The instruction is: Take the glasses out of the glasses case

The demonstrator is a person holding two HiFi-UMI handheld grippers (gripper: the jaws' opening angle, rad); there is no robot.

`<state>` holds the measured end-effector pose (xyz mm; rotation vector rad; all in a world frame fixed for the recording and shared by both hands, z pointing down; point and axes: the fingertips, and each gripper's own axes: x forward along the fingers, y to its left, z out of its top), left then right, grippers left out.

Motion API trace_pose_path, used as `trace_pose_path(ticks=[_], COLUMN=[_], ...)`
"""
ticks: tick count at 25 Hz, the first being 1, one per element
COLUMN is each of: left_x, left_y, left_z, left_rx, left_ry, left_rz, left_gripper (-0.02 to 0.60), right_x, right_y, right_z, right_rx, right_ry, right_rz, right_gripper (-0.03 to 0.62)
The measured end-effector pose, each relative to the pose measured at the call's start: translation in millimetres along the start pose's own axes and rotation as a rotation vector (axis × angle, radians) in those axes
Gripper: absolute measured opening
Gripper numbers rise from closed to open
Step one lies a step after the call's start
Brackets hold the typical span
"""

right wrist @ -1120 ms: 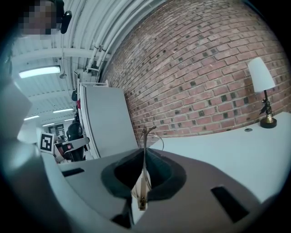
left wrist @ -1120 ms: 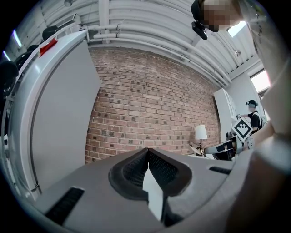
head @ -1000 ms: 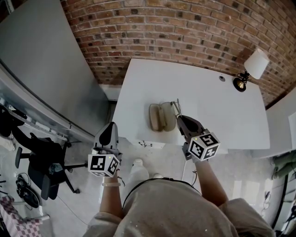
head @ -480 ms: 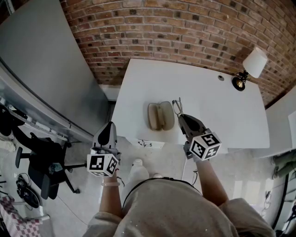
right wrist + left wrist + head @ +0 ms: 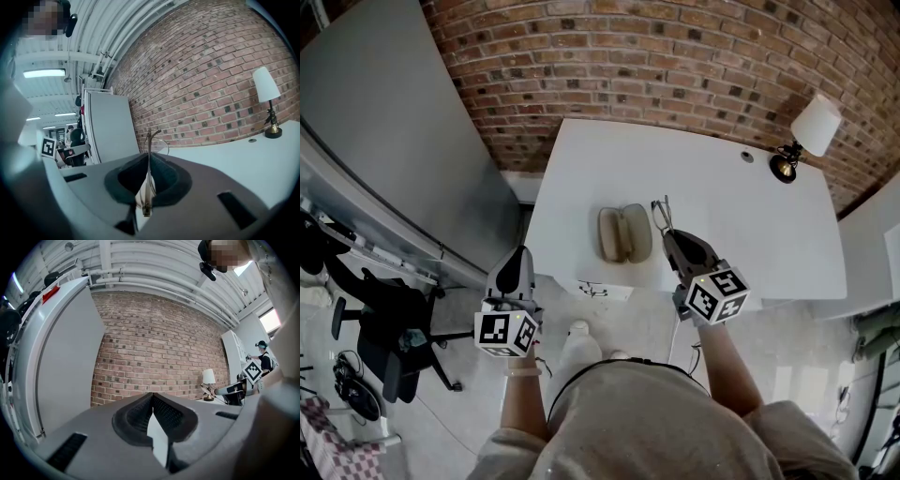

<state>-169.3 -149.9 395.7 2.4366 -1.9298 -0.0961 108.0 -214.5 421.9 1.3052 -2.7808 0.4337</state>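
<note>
The tan glasses case (image 5: 624, 233) lies open on the white table (image 5: 741, 225), near its front edge. My right gripper (image 5: 667, 232) hovers just right of the case, shut on the folded thin-framed glasses (image 5: 660, 214), which stick up past its jaws. In the right gripper view the glasses (image 5: 149, 159) stand pinched between the dark pads of the right gripper (image 5: 148, 161), one clear lens showing above them. My left gripper (image 5: 517, 265) hangs off the table's left front corner, jaws together and empty; in its own view the left gripper (image 5: 152, 405) shows pads meeting.
A small lamp (image 5: 806, 139) with a white shade stands at the table's far right. A brick wall (image 5: 675, 66) runs behind the table, a grey panel (image 5: 384, 131) stands to the left. An office chair (image 5: 389, 337) sits on the floor at left.
The right gripper with the glasses has drifted slightly to the right, away from the case. The left gripper has stayed in place.
</note>
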Motion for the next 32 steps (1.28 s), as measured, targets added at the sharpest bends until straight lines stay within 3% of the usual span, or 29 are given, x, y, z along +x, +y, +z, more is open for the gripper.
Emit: trace_pose_path(ticks=[32], left_x=[0.5], left_y=[-0.3], left_z=[1.1], left_rx=[0.008], left_ry=[0.001], left_rz=[0.010], left_gripper=[0.006], right_x=[-5.3], right_y=[-6.0], right_z=[2.8], right_rx=[0.007], right_ry=[-0.032], right_rz=[-0.004], right_gripper=[0.020])
